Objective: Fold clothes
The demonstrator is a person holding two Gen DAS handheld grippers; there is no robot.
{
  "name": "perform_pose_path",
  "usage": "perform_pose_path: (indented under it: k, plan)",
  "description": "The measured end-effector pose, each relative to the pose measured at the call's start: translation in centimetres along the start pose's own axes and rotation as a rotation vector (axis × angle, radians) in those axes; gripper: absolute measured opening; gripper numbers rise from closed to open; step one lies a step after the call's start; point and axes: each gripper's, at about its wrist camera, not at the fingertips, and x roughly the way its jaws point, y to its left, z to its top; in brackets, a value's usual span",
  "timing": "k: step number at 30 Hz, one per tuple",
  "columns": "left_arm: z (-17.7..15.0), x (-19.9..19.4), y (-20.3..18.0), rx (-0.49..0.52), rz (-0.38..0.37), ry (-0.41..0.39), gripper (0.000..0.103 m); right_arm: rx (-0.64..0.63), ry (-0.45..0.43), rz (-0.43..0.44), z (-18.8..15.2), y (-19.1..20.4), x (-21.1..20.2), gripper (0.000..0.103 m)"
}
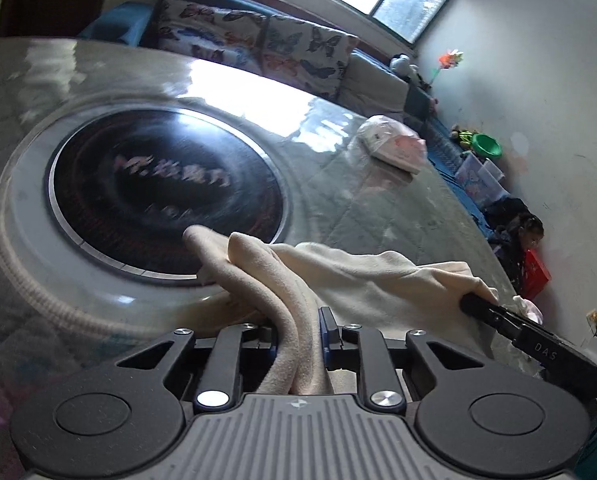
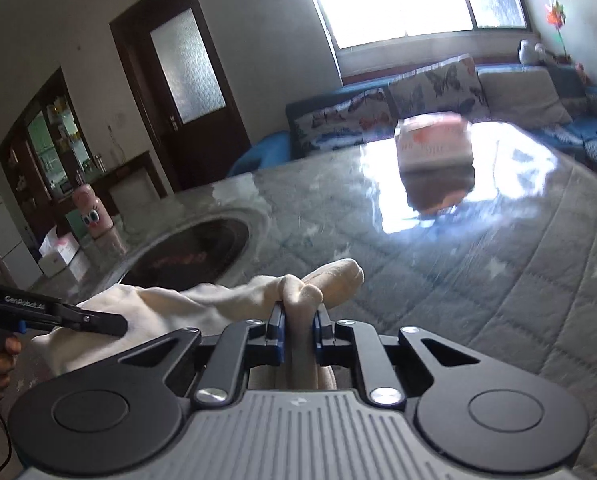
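A cream garment [image 1: 338, 276] hangs between both grippers above the table. My left gripper [image 1: 298, 320] is shut on one bunched edge of it, with cloth trailing back between the fingers. My right gripper [image 2: 299, 316] is shut on another bunched edge of the same garment [image 2: 178, 304]. The right gripper shows in the left wrist view [image 1: 482, 308] at the right, clamped on the cloth. The left gripper shows in the right wrist view [image 2: 110, 322] at the left, also on the cloth.
The table [image 2: 478, 280] has a quilted grey cover under glossy plastic and a round black cooktop inset [image 1: 166, 196]. A pink-and-white folded pile [image 1: 394, 146] lies at the far side. A sofa with butterfly cushions [image 1: 254, 44] stands behind. A child [image 1: 526, 236] sits at the right.
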Motion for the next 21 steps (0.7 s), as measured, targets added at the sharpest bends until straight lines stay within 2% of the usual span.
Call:
perform_pose_path:
  k: [12,21]
  plan:
    - [3.2,5.2,-7.8,0.188,-0.065,0.017,0.019,-0.052,-0.108,-0.163,3.6,-3.1,-4.2,0.012]
    - [4.6,9.6,-12.1,0.263,-0.071,0.036,0.019,-0.078,-0.123,-0.284,5.5,-6.1,-4.8,0.012]
